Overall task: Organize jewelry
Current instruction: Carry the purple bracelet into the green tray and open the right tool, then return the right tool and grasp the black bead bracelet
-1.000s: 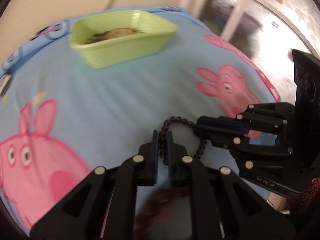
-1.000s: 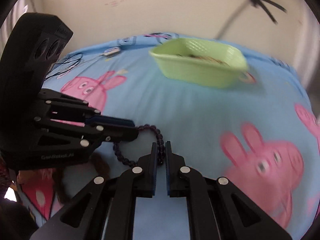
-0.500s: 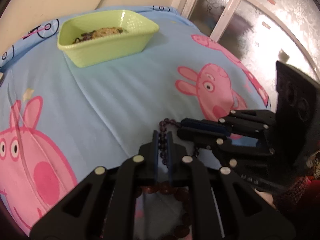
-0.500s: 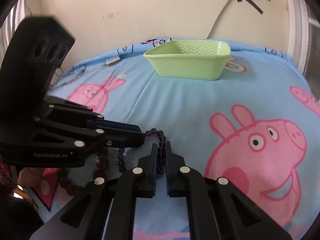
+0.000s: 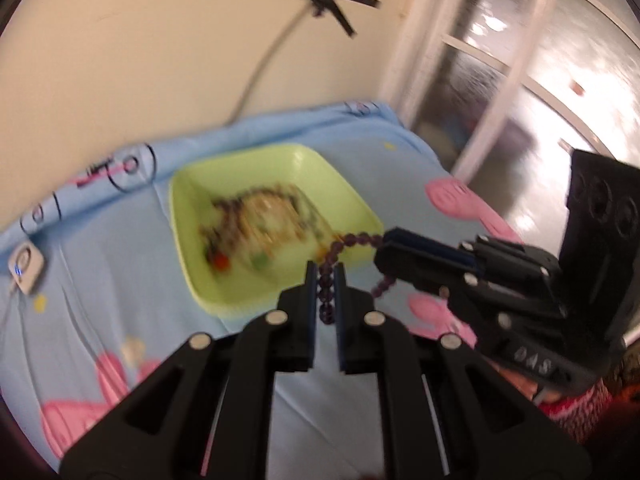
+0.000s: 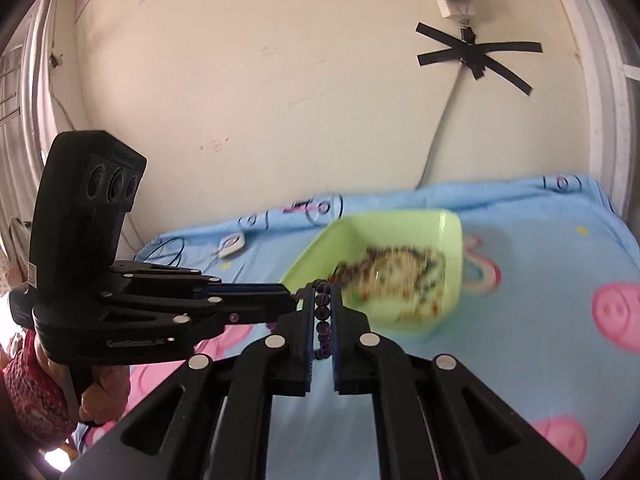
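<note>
Bed w/ cartoon-pig sheet (image 5: 100,248), green tray (image 5: 240,300) of jewelry now right under us. We've lifted the purple bead strand (image 5: 326,300) off the sheet toward it: left gripper (image 5: 322,276) & right gripper (image 6: 323,292) jaws each pinching beads, strand slung between. Drop-in looks near.

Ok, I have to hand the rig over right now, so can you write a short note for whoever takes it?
Left gripper: shut on the purple bead strand.
Right gripper: shut on the same strand, beside the left one.
The strand hangs between them, clear of the blue sheet, in front of the green tray.
Done: other jewelry already lies in the tray.
Left: carry the strand over the tray and release it.
</note>
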The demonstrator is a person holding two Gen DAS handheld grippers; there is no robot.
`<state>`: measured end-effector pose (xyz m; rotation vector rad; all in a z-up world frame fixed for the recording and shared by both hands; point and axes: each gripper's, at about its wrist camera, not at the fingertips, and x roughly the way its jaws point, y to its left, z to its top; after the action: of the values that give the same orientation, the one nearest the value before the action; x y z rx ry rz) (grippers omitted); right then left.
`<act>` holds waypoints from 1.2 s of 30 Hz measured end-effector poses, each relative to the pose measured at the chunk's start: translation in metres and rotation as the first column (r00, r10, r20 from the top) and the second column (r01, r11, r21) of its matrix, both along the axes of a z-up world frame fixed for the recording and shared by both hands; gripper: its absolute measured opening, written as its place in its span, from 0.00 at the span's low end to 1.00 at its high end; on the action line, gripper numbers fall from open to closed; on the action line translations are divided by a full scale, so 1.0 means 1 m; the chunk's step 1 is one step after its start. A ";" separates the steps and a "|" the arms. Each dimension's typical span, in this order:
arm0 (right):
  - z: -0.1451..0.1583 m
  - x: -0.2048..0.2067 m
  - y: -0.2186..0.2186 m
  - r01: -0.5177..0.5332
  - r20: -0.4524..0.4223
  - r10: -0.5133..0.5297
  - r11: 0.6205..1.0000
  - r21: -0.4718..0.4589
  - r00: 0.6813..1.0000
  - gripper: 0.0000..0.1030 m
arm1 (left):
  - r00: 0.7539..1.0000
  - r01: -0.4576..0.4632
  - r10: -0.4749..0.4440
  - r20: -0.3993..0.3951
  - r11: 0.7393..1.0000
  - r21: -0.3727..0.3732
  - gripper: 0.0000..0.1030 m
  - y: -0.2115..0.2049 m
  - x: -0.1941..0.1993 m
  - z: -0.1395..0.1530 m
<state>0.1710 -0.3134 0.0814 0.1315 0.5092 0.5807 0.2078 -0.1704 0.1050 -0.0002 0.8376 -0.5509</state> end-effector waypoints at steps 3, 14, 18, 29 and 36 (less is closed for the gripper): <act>-0.002 0.039 0.007 0.052 -0.019 -0.053 0.998 -0.036 0.998 0.00 | 0.996 -0.084 0.083 0.016 0.996 0.035 0.11 -0.003 0.039 -0.002; -0.036 -0.005 -0.006 0.109 -0.123 -0.095 0.988 0.109 0.988 0.00 | 0.984 -0.165 0.166 -0.059 0.986 0.023 0.22 0.053 -0.006 -0.031; -0.054 -0.045 0.025 0.010 -0.175 0.007 0.995 0.101 0.985 0.00 | 0.983 -0.169 0.170 -0.063 0.985 0.016 0.22 0.087 -0.056 -0.033; -0.061 -0.130 0.157 -0.387 -0.217 0.364 0.919 -0.071 0.906 0.03 | 0.946 -0.314 0.318 -0.058 0.947 0.063 0.33 0.213 -0.186 -0.049; -0.075 -0.160 0.226 -0.521 -0.244 0.476 0.835 -0.176 0.845 0.08 | 0.921 -0.378 0.382 -0.077 0.924 0.060 0.33 0.246 -0.232 -0.071</act>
<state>0.0111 -0.0873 0.0061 -0.1857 0.8072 1.0239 -0.0247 0.0756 0.0337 -0.1460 0.9078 -0.1660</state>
